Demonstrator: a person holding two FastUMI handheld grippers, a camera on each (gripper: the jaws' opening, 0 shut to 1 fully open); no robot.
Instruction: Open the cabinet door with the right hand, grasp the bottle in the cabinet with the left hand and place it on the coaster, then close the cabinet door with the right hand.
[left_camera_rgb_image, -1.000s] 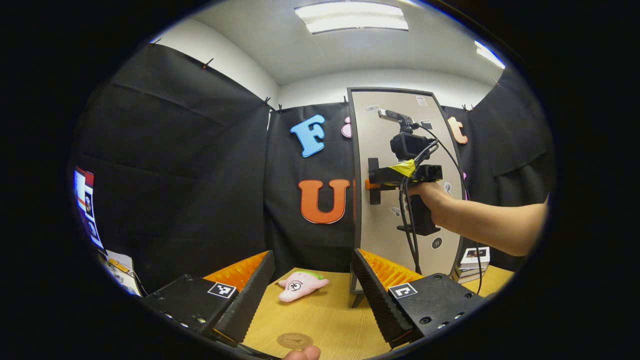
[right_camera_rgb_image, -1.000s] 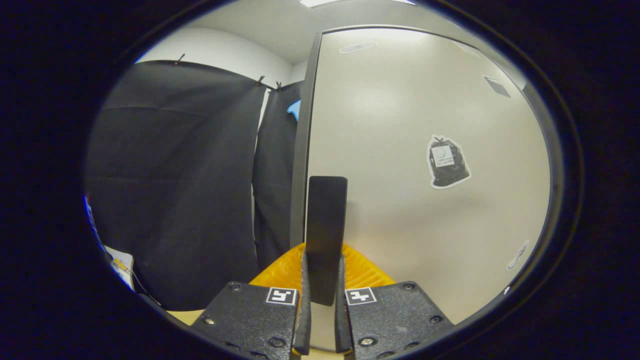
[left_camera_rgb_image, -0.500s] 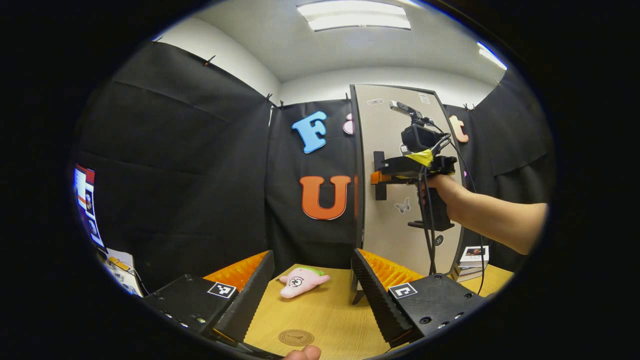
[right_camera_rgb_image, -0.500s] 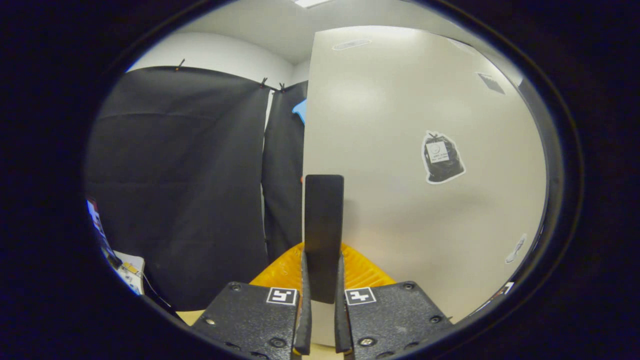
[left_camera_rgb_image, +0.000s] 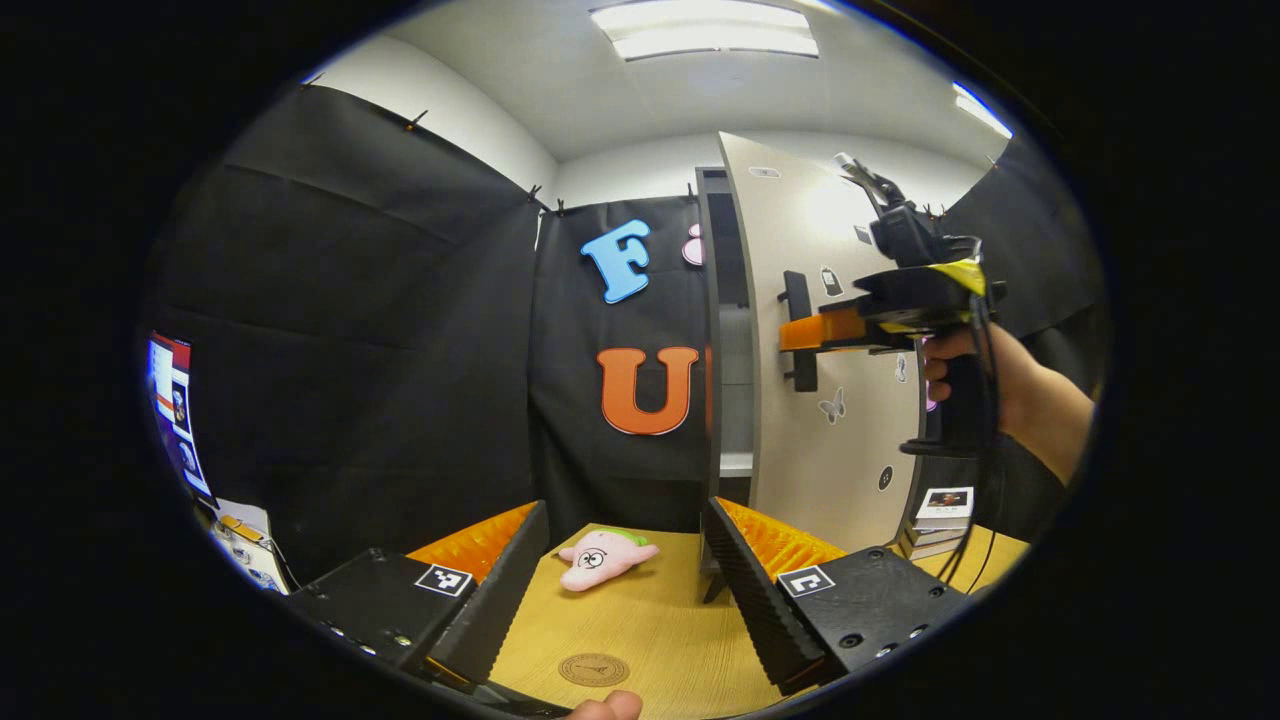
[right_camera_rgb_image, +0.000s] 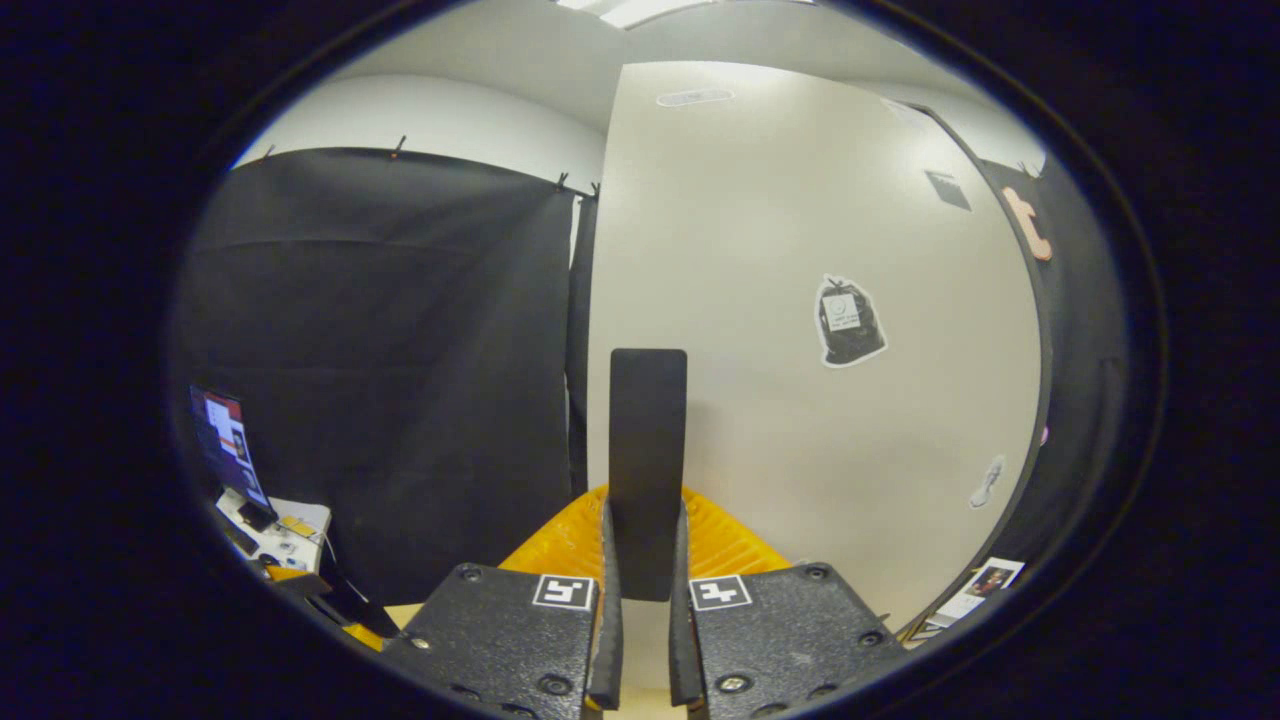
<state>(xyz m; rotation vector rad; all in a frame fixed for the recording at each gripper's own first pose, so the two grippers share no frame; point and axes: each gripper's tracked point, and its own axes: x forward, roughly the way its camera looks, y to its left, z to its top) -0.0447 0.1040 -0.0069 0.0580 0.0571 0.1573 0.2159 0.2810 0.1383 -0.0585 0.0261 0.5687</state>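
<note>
Black cloth walls enclose a wooden counter (left_camera_rgb_image: 660, 630), on which a pink star-shaped plush toy (left_camera_rgb_image: 603, 556) is seen beside the foot of a tall cabinet (left_camera_rgb_image: 722, 330).

In the left gripper view, the cabinet door (left_camera_rgb_image: 810, 400) is now swung partly out from the frame; a second ago it lay flat against the cabinet, and half a second ago it had only begun to part. A dark gap with pale shelves is now exposed between frame and door. The bottle cannot be made out inside that gap.

The right claw (left_camera_rgb_image: 797, 333) is seen farther off, held by a hand (left_camera_rgb_image: 975, 375), and has been carried to the right and nearer with the door. In the right gripper view, the right claw (right_camera_rgb_image: 645, 575) is pressed together on the black door handle (right_camera_rgb_image: 648, 460), with a finger on either side of it, as in both earlier frames. The black bag sticker (right_camera_rgb_image: 850, 320) on the door has shifted left across that view, and a monitor (right_camera_rgb_image: 228, 440) at the booth's edge has come into sight.

The left claw (left_camera_rgb_image: 625, 565) is held spread above the counter, with nothing between its fingers, much as before. A round coaster (left_camera_rgb_image: 593, 669) lies on the counter just below it, close to a fingertip (left_camera_rgb_image: 605, 707) at the bottom edge. A stack of books (left_camera_rgb_image: 938, 520) rests on the counter beyond the door.
</note>
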